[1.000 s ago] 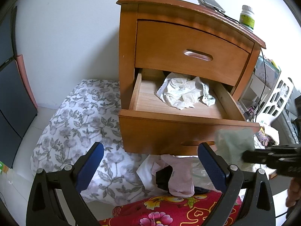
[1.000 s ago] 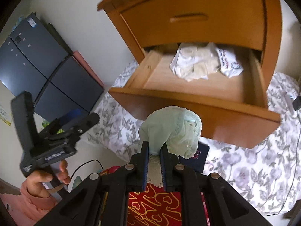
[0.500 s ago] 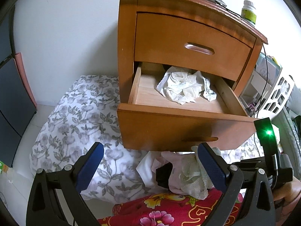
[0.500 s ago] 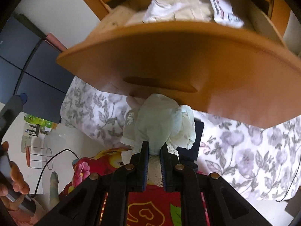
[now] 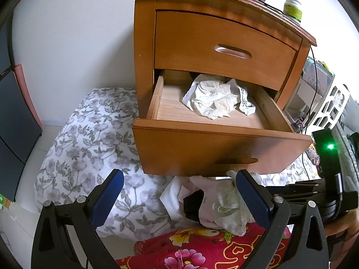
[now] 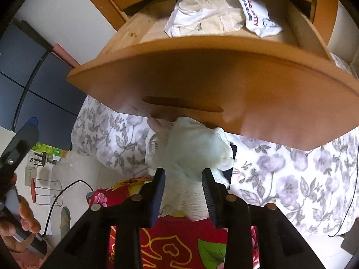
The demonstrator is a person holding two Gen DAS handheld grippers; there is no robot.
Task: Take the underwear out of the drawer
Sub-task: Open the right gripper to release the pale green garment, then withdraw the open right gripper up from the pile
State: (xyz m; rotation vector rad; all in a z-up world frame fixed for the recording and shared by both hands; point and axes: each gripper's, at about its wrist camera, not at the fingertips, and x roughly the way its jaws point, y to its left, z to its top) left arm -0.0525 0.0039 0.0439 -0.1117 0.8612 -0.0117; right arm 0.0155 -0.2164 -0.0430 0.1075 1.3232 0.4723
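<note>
Right gripper [image 6: 183, 179] pts down, jaws opening w/ pale green underwear [image 6: 193, 148] loose between them, resting on the clothes pile [image 5: 202, 201] just ahead. Left gripper [image 5: 179, 197] hangs wide open, nothing in it. Beyond both, open drawer [image 5: 219, 150] w/ crumpled white underwear [image 5: 215, 100] inside.

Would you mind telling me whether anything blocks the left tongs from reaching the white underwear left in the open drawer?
Nothing visible covers the white underwear; it lies exposed in the open drawer. The left tongs sit open, below and in front of the drawer's front panel, so they must rise over that panel first.
</note>
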